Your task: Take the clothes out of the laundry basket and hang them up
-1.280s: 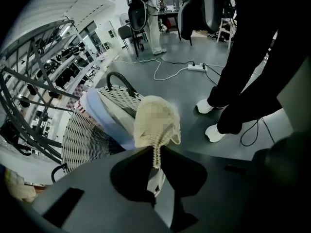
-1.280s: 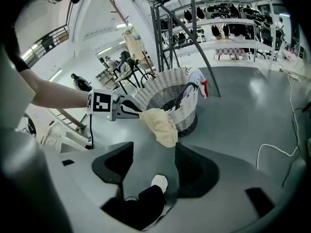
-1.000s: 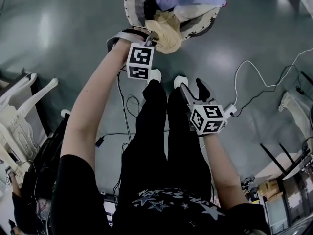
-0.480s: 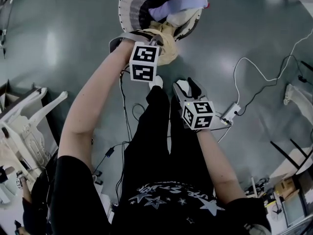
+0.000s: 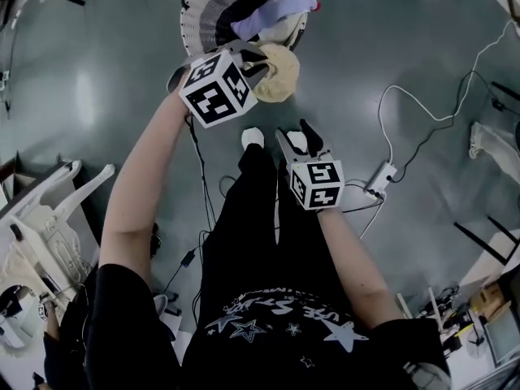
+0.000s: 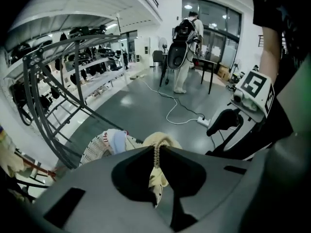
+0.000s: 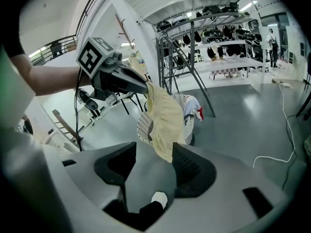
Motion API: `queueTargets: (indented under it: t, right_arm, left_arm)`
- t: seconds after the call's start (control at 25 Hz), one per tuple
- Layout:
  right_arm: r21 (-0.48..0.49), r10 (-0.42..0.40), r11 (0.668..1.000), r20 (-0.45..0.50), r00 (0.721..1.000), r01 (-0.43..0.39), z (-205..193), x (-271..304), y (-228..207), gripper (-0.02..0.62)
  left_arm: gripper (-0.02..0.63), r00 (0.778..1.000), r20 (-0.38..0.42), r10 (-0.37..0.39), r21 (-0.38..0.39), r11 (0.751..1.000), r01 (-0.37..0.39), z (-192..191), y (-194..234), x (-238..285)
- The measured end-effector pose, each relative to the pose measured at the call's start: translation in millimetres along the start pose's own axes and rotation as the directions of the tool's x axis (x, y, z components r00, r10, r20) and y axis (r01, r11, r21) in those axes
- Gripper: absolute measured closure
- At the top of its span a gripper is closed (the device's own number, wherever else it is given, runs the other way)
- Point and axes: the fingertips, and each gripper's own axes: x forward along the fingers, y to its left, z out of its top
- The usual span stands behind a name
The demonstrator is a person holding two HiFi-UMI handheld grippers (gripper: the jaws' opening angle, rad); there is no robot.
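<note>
Overhead, head view: left gripper (image 5: 257, 65) is held up at the near rim of the laundry basket (image 5: 192, 32), with a cream garment (image 5: 278, 73) bunched at its tip and clear of the basket. Other clothes (image 5: 272, 10) lie inside. Right gripper (image 5: 297, 142) is lower, over the person's shoes (image 5: 253, 138) and well apart from the garment.

Left gripper view: jaws together, clamped on a ribbed edge of the cream garment.

Right gripper view: jaws apart, just been closing, nothing between the pads. The garment hangs beyond them from the left gripper.

Progress, as judged: one item lifted out, none hung; the remaining load and all hanging are yet to do.

Surroundings: glossy grey floor (image 5: 97, 80), white cable (image 5: 414, 108), power strip (image 5: 379, 179), white chairs (image 5: 57, 185), metal racks (image 7: 192, 47).
</note>
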Motion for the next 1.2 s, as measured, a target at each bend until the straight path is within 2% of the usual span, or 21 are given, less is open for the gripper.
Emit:
queueTargets:
  t: [0.24,0.44,0.64,0.96,1.08,1.2]
  right_arm:
    - [0.025,-0.012,1.000,0.022,1.000,0.011,9,6,4,0.353]
    - [0.015,-0.005,1.000,0.035,0.999,0.005,19,9,21,0.364]
    - [-0.009,0.008,1.000,0.041,0.999,-0.008,36,6,31,0.369]
    - [0.032,-0.029,0.999,0.087,0.996,0.026,69,-15,40,0.408]
    - [0.026,-0.029,0.999,0.105,0.994,0.026,88,-22,44,0.423]
    - [0.007,-0.021,1.000,0.111,0.994,0.021,99,-26,54,0.431]
  left_arm:
    - [0.557,1.000,0.014,0.014,0.027,1.000,-0.014,13,-3,-12]
    - [0.557,0.998,0.056,0.007,0.004,1.000,-0.008,32,-6,-29]
    - [0.557,0.997,0.071,-0.003,0.018,1.000,0.002,59,0,-40]
    - [0.557,0.993,0.122,-0.002,-0.016,1.000,0.004,90,2,-74]
    - [0.557,0.992,0.125,0.008,-0.065,0.998,0.000,96,6,-82]
    - [0.557,0.986,0.165,0.026,-0.142,0.990,-0.002,107,11,-100]
